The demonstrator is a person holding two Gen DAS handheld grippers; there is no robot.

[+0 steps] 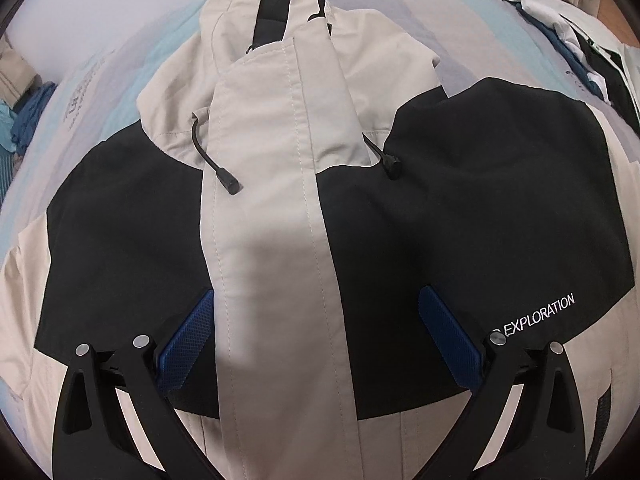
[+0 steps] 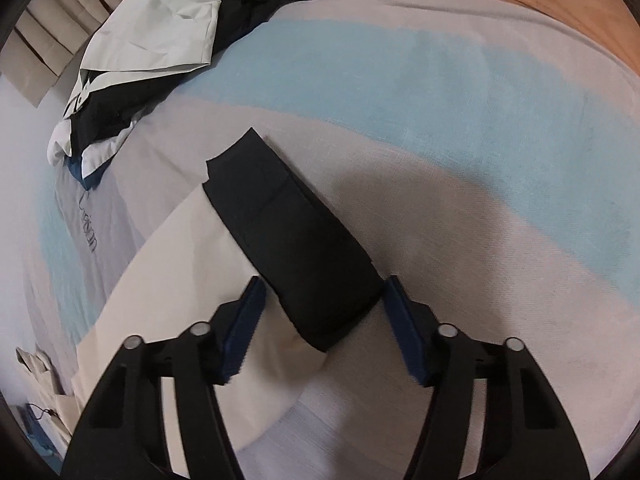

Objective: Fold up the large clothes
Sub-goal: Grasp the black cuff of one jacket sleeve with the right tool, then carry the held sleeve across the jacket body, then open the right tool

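Jacket [image 1: 280, 240] flat on the bed [image 2: 440, 120]: soft, light, probably slippery. Left gripper [image 1: 316, 344] gapes above the placket; right gripper [image 2: 324, 320] straddles the black cuff [image 2: 296, 240], seemingly unclamped, the natural hold.

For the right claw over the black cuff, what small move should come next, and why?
Probably close the right claw on the cuff. The cuff lies flat on the bed, its end between the two pads, which do not yet press it. Gripped, the sleeve could be folded over the jacket.
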